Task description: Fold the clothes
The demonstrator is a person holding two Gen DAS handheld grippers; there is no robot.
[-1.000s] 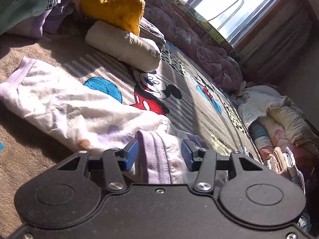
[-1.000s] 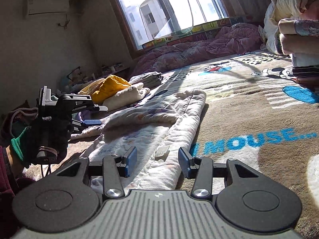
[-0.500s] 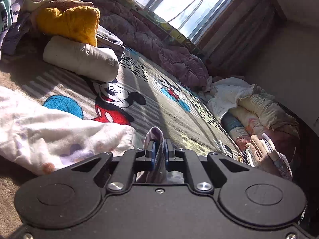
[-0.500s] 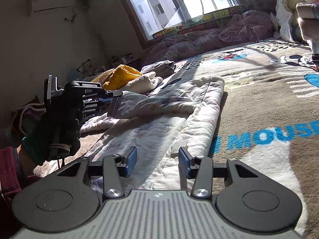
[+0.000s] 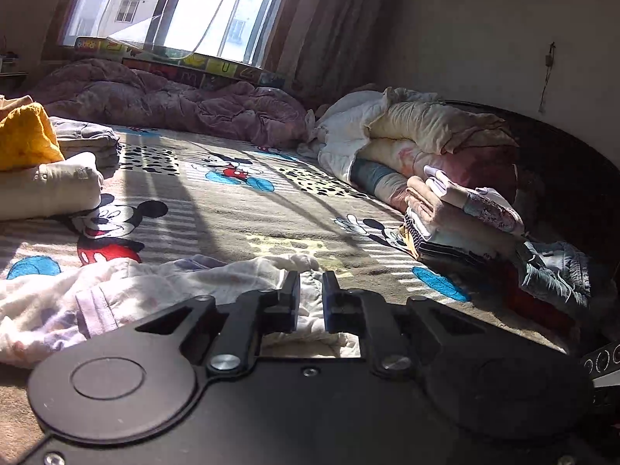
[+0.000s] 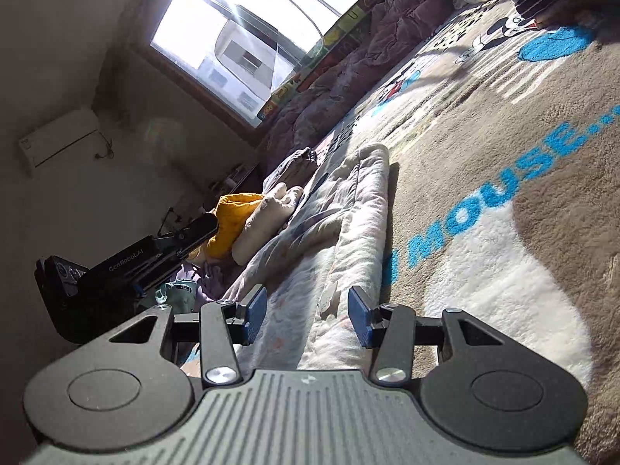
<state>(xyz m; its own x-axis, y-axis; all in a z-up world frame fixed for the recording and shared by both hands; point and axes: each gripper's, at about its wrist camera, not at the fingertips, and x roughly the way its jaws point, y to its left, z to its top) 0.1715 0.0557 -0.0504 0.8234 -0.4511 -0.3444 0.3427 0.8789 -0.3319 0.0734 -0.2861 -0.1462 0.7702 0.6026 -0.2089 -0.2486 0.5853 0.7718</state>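
1. Two claws in play over a Mickey Mouse blanket (image 5: 248, 213) spread across the bed.
2. Left claw (image 5: 310, 300): fingers drawn in with only a narrow gap, white cloth showing in it; whether the pads actually pinch it, I cannot tell.
3. That cloth is a white garment with lilac trim (image 5: 128, 298), lying crumpled on the blanket just ahead of the left claw.
4. Right claw (image 6: 306, 316): blue pads spread wide, gripping nothing, poised above the near end of the same pale printed garment (image 6: 341, 240), which runs away from it in a long folded strip.
5. From the right wrist view, the left tool's black body (image 6: 128, 267) sits off to the left, beside the garment.
6. Far side: a yellow garment (image 5: 27, 139) on a cream rolled piece (image 5: 46, 190), with grey folded clothes (image 5: 85, 139) behind.
7. Right edge of the bed: a stack of folded clothes (image 5: 457, 213), bundled quilts (image 5: 418, 135) behind it, denim (image 5: 554, 271) beside.
8. Purple quilt (image 5: 174, 104) lies under the sunny window (image 5: 174, 4).
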